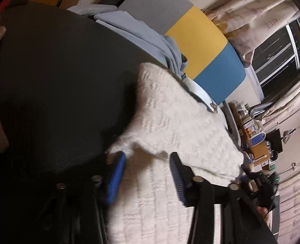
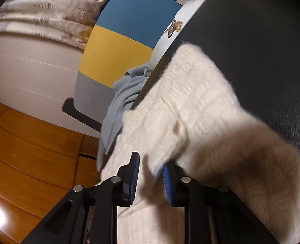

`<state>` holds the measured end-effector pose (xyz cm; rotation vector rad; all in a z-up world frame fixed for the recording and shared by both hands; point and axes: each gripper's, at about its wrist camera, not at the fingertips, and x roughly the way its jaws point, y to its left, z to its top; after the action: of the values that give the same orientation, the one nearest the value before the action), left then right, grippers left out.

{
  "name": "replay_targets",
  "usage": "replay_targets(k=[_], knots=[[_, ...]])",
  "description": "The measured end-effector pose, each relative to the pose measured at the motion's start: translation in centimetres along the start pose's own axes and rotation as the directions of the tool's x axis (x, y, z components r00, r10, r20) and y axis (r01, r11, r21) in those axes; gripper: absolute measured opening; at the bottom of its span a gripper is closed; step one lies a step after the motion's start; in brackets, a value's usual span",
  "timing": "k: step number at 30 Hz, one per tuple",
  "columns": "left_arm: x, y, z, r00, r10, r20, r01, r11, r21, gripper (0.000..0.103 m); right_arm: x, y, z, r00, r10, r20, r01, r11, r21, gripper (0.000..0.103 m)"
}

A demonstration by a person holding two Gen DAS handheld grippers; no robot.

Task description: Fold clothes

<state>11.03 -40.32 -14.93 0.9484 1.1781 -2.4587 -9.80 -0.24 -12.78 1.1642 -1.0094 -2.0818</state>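
Folding setup: cream fuzzy knit sweater (image 1: 176, 122) lies spread on a dark work surface (image 1: 54, 77), both grippers low over it.
Sweater location: on the dark surface, one edge reaching toward the far rim; part of the knit is doubled over itself, forming a raised flap with a shadow under it in the left wrist view.
Left gripper (image 1: 147, 174): jaws spread wide, blue ribbed pads facing each other; sweater fabric sits in the gap between them but neither pad is seen pinching it.
Left gripper contact: the tip of one blue pad (image 1: 117, 174) touches a fuzzy corner of the flap; whether it has a grip cannot be told.
Right gripper (image 2: 150, 179): jaws partly apart, a fold of cream knit hanging down into the gap.
Right gripper hold: the fabric is blurred and covers the tip of one pad (image 2: 167, 185); a gap shows beside the other pad, so not clamped as far as visible.
Blue shirt (image 2: 121, 101): light blue button shirt bunched at the surface's far edge, just beside the sweater, draping over the rim.
Panel (image 2: 117, 48): upright board behind the shirt in blue, yellow and grey bands.
Floor (image 2: 27, 154): orange wood planks below the surface.
Curtains (image 1: 257, 22): pale patterned, beside a dark window.
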Motion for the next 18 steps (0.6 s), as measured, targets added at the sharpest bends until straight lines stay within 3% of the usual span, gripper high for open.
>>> replay_targets(k=[2,3,5,8,10,12,14,16,18], knots=[[-0.6,-0.4,0.1,0.998,0.055,-0.003,-0.055,0.998,0.038,0.043,-0.4,1.3,0.4,0.999,-0.041,0.018,0.042,0.996,-0.076,0.018],[-0.8,-0.6,0.1,0.996,0.084,-0.005,-0.083,0.995,0.058,0.043,-0.8,2.0,0.6,0.999,-0.039,0.036,0.043,0.992,-0.116,0.011],[-2.0,-1.0,0.4,0.998,0.058,0.022,-0.059,0.996,0.062,0.043,-1.0,2.7,1.0,0.994,-0.108,0.036,0.113,0.975,-0.193,0.011],[-3.6,-1.9,1.2,0.998,0.020,0.065,-0.025,0.997,0.076,0.047,-0.8,1.2,0.6,0.978,-0.208,-0.030,0.198,0.960,-0.201,0.010],[-4.2,-2.8,2.0,0.995,0.004,0.097,-0.014,0.995,0.101,0.047,-1.8,0.5,0.5,0.981,-0.191,-0.016,0.186,0.967,-0.172,0.008],[-4.3,-3.9,2.8,0.993,0.010,0.120,-0.029,0.988,0.153,0.047,-3.0,0.2,0.7,0.983,-0.183,0.018,0.184,0.972,-0.146,0.015],[-4.2,-4.7,3.6,0.991,0.012,0.135,-0.038,0.980,0.197,0.047,-4.3,1.4,1.0,0.975,-0.200,0.094,0.214,0.962,-0.170,0.029],[-3.5,-5.2,4.5,0.991,0.009,0.135,-0.038,0.975,0.220,0.047,-4.8,3.6,1.3,0.969,-0.203,0.143,0.234,0.938,-0.256,0.050],[-2.0,-6.2,5.6,0.992,0.015,0.128,-0.044,0.973,0.228,0.047,-4.0,6.1,1.3,0.974,-0.194,0.118,0.224,0.903,-0.367,0.059]])
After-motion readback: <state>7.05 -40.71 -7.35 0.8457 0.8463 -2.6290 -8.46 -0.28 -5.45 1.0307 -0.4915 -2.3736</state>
